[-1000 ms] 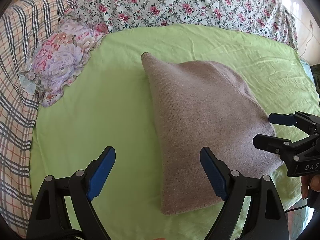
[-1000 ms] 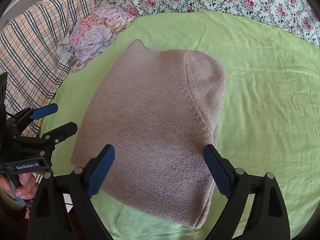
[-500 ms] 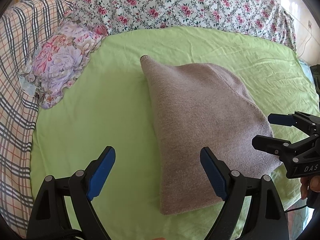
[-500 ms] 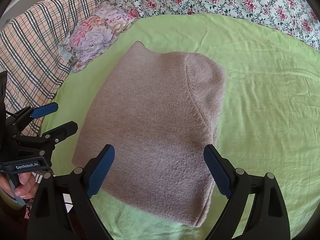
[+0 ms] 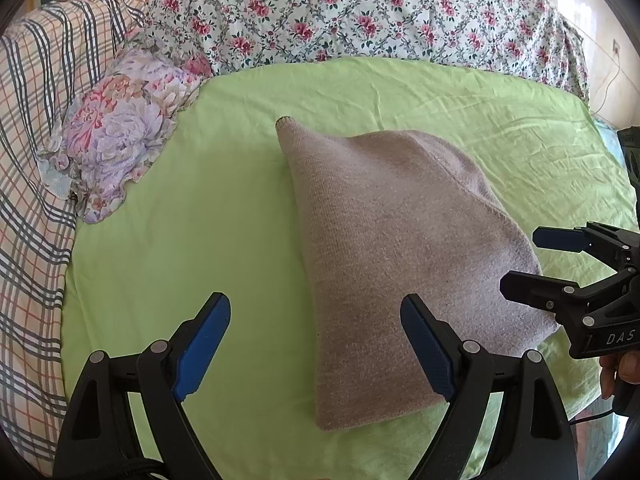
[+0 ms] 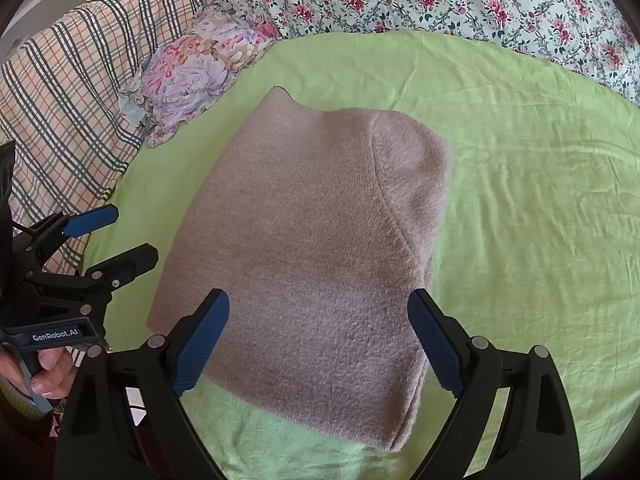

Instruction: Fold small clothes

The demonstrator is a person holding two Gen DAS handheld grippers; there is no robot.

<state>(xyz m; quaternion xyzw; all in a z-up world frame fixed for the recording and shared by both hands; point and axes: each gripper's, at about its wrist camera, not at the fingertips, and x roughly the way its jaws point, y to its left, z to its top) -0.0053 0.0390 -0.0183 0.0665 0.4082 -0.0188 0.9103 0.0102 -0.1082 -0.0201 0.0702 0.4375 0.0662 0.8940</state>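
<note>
Folded knit garment (image 5: 400,256), taupe-pink wool, lies flat on the light green bedsheet (image 5: 180,248), roughly mid-bed. One narrow ribbed end pokes out at its far corner, pointing toward the headboard side. A curved seam shows on the top layer in the right wrist view (image 6: 320,264). Near edge sits close to the foot edge of the sheet.

Left gripper (image 5: 316,344): blue pads wide apart, nothing between them but sheet and the garment's left near corner; right pad overlaps the garment's near edge in the picture, contact cannot be told. Right gripper (image 6: 320,340): blue pads also spread wide, hovering over the garment's near edge, not clamped on anything. Each gripper shows in the other's view at the frame side, with a hand (image 6: 40,368) on the left gripper's handle and fingers (image 5: 620,368) partly seen under the right one.

Beyond the sheet: floral rose-print duvet (image 5: 360,12) across the far side, a plaid blanket (image 5: 36,152) on the left, and a ruffled floral pillow (image 5: 116,128) in purple and pink between them, resting on the sheet's corner, well apart from the garment.
</note>
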